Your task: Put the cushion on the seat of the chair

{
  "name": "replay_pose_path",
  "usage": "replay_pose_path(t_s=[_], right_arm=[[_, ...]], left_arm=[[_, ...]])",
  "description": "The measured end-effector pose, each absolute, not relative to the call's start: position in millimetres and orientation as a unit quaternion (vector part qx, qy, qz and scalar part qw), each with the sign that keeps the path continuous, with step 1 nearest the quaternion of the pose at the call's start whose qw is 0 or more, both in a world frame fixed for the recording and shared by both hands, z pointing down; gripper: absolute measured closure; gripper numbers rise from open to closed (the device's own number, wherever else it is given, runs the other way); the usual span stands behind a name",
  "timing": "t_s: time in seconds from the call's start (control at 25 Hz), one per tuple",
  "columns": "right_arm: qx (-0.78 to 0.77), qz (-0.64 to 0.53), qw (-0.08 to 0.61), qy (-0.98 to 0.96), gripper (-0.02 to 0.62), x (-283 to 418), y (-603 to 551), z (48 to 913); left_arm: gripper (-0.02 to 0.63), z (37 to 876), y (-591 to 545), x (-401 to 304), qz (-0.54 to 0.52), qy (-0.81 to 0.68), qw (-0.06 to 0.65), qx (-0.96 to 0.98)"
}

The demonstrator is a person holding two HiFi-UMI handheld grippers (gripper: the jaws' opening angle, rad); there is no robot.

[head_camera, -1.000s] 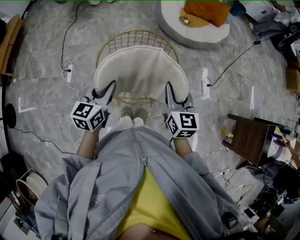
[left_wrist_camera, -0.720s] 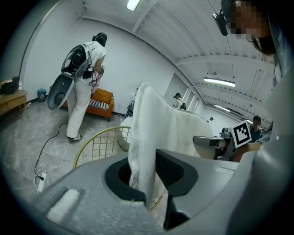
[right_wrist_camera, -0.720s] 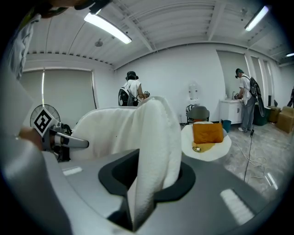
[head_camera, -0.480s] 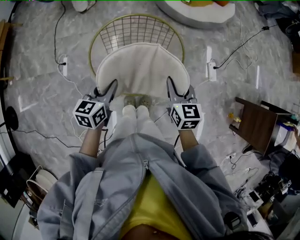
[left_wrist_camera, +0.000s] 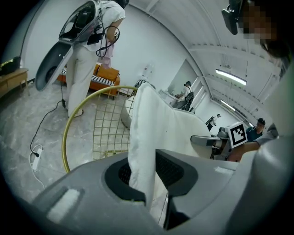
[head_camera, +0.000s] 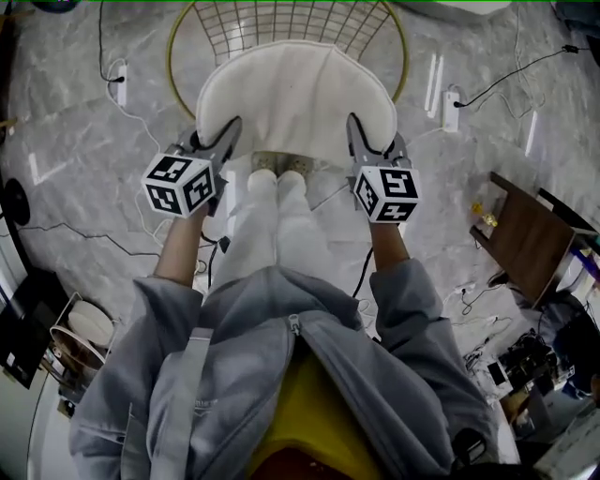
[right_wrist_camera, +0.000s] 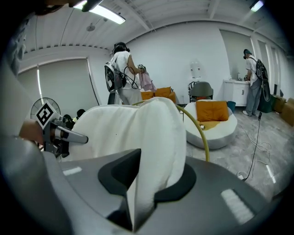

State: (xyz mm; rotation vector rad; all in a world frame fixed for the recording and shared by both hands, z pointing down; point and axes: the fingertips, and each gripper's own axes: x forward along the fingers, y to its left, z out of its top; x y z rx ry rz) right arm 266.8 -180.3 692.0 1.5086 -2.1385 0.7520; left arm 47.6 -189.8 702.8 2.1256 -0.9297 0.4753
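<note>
A white fleecy cushion (head_camera: 295, 98) hangs stretched between my two grippers, over the gold wire chair (head_camera: 291, 21), whose grid back shows beyond it. My left gripper (head_camera: 225, 139) is shut on the cushion's left edge and my right gripper (head_camera: 362, 139) on its right edge. In the left gripper view the cushion (left_wrist_camera: 149, 124) runs up from between the jaws, with the chair's rim and grid (left_wrist_camera: 103, 124) behind it. In the right gripper view a thick fold of cushion (right_wrist_camera: 151, 137) is pinched between the jaws, and the gold rim (right_wrist_camera: 198, 126) curves just past it. The seat is hidden under the cushion.
The person's legs and shoes (head_camera: 277, 165) stand right in front of the chair. Power strips with cables (head_camera: 118, 82) lie on the marble floor on both sides. A dark wooden side table (head_camera: 527, 234) is at the right. A white lounger with orange cushions (right_wrist_camera: 212, 120) and other people (right_wrist_camera: 121, 75) are farther off.
Both grippers have come down with the cushion, and it now covers more of the chair's wire seat. The head view has shifted, so the chair sits higher in the picture.
</note>
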Motion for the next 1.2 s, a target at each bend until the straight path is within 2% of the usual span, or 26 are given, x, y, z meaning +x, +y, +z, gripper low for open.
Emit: replay_pose_path(t_s=[0.92, 1.08, 1.2], right_arm=[[0.46, 0.344, 0.296, -0.763, 0.486, 254, -211, 864], [0.453, 0.349, 0.321, -0.755, 0.467, 256, -216, 881], [0.454, 0.339, 0.344, -0.749, 0.435, 259, -225, 891]], left_arm=[[0.531, 870, -208, 33, 0.245, -0.34, 0.458, 0.784], [0.523, 889, -213, 31, 0.267, -0.329, 0.471, 0.774], [0.49, 900, -217, 29, 0.297, -0.319, 0.467, 0.77]])
